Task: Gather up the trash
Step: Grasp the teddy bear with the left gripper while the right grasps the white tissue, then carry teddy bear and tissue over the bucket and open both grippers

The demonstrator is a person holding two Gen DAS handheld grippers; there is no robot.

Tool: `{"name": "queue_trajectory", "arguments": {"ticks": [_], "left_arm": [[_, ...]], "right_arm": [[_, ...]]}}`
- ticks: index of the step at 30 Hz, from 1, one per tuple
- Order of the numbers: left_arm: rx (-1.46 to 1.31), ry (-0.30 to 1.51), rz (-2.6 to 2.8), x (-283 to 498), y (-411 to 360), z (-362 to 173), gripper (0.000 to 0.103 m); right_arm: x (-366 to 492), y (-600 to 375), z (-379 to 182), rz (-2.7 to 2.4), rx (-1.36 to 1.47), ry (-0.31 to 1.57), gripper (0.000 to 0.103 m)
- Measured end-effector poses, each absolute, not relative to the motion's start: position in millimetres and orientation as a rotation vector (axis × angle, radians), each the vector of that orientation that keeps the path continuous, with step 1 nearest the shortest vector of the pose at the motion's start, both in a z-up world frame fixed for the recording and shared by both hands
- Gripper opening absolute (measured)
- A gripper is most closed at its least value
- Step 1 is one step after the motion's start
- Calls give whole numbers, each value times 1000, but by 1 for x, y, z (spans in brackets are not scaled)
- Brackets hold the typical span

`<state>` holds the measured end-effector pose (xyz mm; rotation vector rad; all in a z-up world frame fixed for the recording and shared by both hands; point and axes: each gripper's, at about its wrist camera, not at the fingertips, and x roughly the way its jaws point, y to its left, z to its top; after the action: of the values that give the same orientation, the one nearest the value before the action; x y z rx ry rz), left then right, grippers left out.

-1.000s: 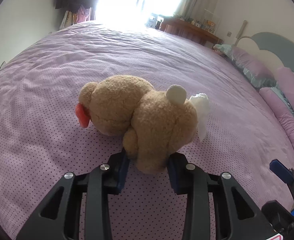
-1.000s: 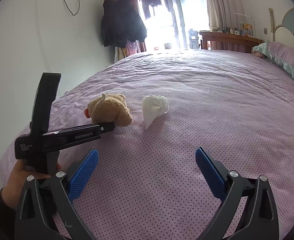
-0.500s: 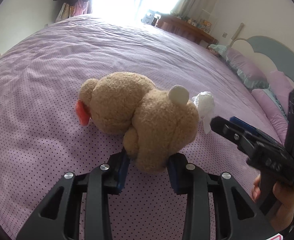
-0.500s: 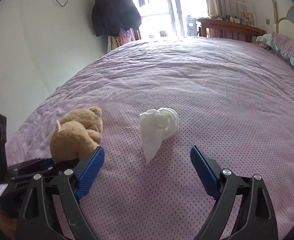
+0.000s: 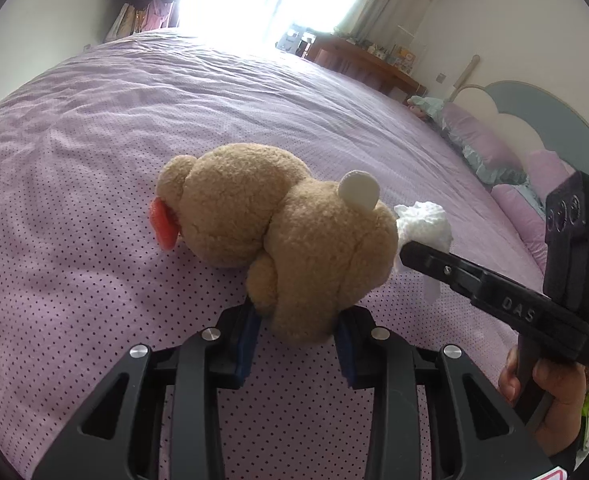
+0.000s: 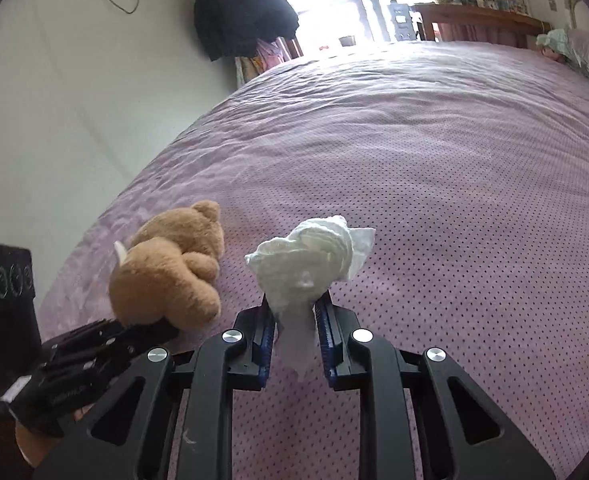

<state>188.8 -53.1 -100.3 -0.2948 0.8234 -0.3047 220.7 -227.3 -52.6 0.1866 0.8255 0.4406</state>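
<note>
A crumpled white tissue (image 6: 310,264) lies on the purple dotted bedspread (image 6: 474,208). My right gripper (image 6: 294,344) is shut on the tissue's narrow lower end. A brown teddy bear (image 5: 286,240) with a red tag lies on the bed to the tissue's left. My left gripper (image 5: 296,344) is shut on the bear's rear end. In the left wrist view the tissue (image 5: 426,224) shows behind the bear, partly hidden by the right gripper's body (image 5: 494,296). The bear also shows in the right wrist view (image 6: 170,268).
Purple pillows (image 5: 482,148) and a grey-blue headboard (image 5: 542,116) are at the right. A wooden desk (image 5: 362,60) stands by the bright window. Dark clothes (image 6: 242,12) hang on the wall at the far end. The white wall (image 6: 54,120) runs along the bed's left side.
My right gripper moved forward over the tissue and closed on its lower end. The left gripper kept its hold on the bear and hardly moved.
</note>
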Motion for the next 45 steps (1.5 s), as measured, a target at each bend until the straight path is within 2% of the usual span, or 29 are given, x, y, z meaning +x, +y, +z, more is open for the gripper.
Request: {"name": "queue_trajectory", "arguments": {"ticks": [5,10,26,39,45], "left_arm": [[-255,768,-321,165,-54,-85,33],[-204,774,-360,133,-59,-84,33],[-139,777,-564,-28,-97,-85,33],[15,782,-863,-123,-194,-73,33],[78,833,-1047,-167,-256,-88,33]], "right_arm": [[183,-231,-42,488,173,789,20],[141,-224,-33,526,105,764,15],[-54,-251,-24,509,89,727,15],[-201,-331,-24,242,212,689,15],[-275,-375,-30,65,299,677,15]]}}
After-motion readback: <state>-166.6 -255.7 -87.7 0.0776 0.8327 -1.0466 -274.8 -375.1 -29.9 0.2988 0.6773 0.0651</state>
